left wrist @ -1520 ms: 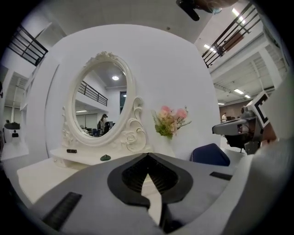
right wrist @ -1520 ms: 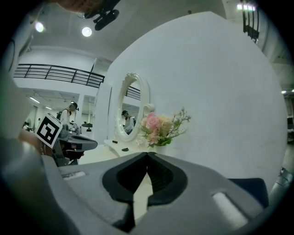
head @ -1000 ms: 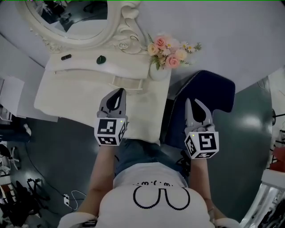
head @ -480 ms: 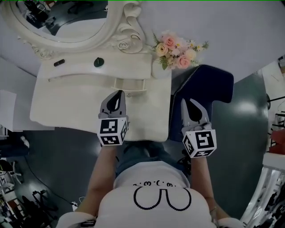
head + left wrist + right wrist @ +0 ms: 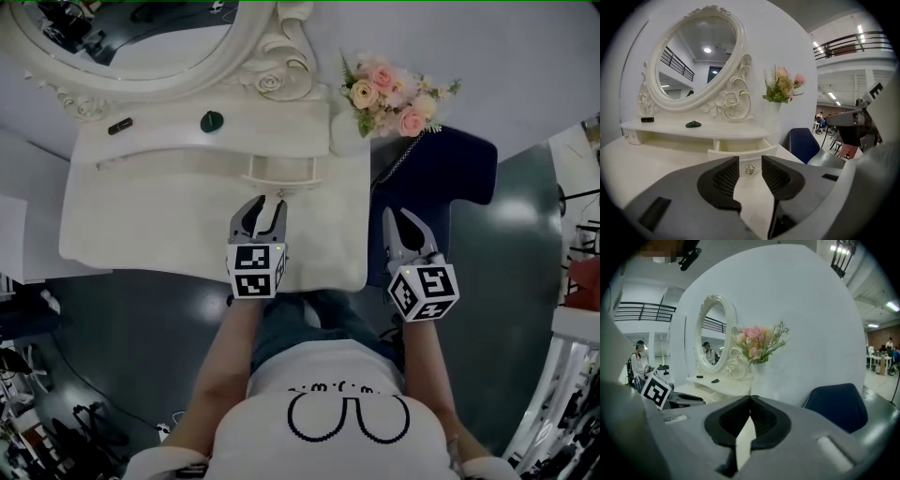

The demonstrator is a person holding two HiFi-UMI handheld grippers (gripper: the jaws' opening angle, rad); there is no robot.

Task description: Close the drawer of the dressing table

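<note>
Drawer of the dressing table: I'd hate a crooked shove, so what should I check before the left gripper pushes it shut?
1. Drawer needs closing: ok, it stands pulled out.
2. Left gripper aimed at it: ok, the knob shows in the gap between its jaws.
3. Left jaws empty: ok, they are opening with nothing between the pads.
4. Contact with the drawer front: not ok, bare tabletop shows ahead of the jaws.
5. Right gripper out of the way: ok, jaws together, past the table's right edge, over the blue chair.
6. Vase of flowers clear: ok, it stands right of the drawer, not in front.
</note>
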